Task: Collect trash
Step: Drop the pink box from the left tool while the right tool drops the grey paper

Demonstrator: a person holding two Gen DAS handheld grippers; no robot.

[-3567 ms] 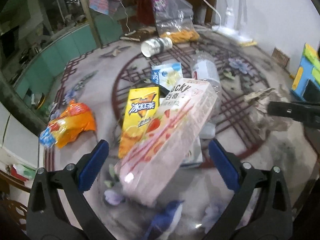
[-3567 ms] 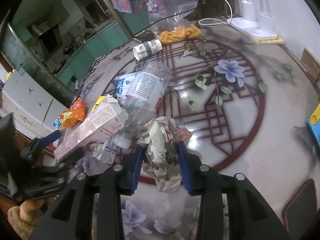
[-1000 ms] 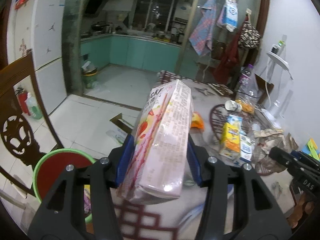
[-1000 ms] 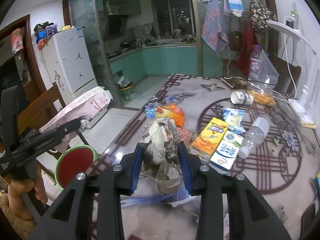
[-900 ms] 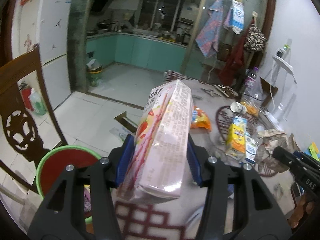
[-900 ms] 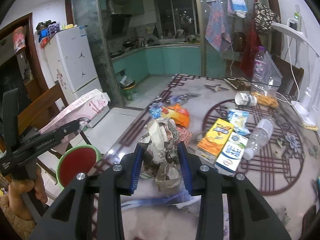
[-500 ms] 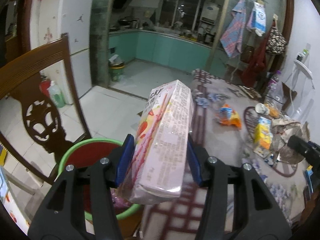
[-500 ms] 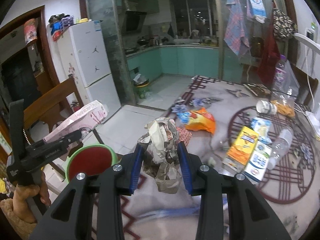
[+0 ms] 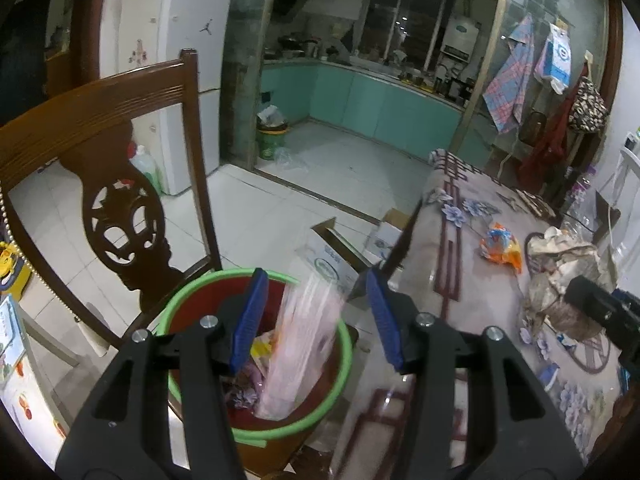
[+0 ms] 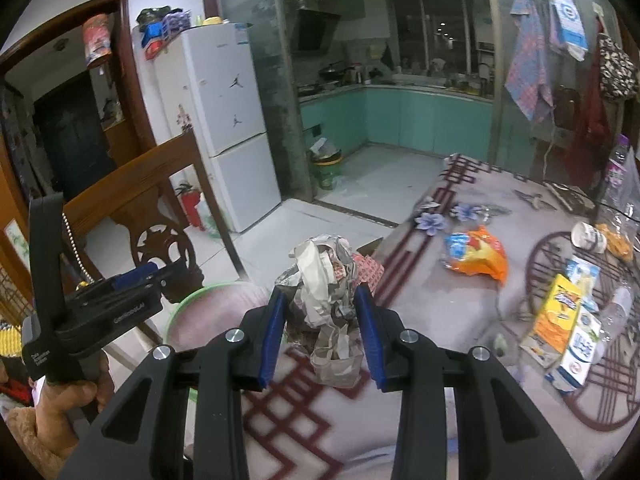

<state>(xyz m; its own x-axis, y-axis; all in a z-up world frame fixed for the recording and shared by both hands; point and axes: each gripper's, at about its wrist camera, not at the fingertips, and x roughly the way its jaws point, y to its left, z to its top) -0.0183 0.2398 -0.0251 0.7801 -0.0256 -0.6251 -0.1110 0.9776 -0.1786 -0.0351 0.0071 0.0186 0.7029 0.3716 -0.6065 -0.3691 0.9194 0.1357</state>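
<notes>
A pink snack box (image 9: 300, 340), blurred, stands on end in the red bin with a green rim (image 9: 192, 292), on top of other trash. My left gripper (image 9: 315, 276) hangs open right above the bin, with both blue pads clear of the box. In the right wrist view the left gripper (image 10: 136, 276) holds nothing, and a pink blur (image 10: 224, 312) sits inside the bin's rim (image 10: 176, 312). My right gripper (image 10: 320, 292) is shut on a crumpled paper wad (image 10: 324, 276), over the table's near edge, right of the bin.
A carved wooden chair (image 9: 100, 128) stands just left of the bin. The patterned table (image 10: 420, 288) carries an orange snack bag (image 10: 476, 252), a yellow juice carton (image 10: 560, 308), a milk carton (image 10: 576, 356) and a cup on its side (image 10: 588, 236). An open cardboard box (image 9: 332, 248) lies on the floor behind the bin.
The pink box has left the left gripper's pads and dropped into the bin. Both grippers swung left from the table toward the bin. The paper wad stays gripped.
</notes>
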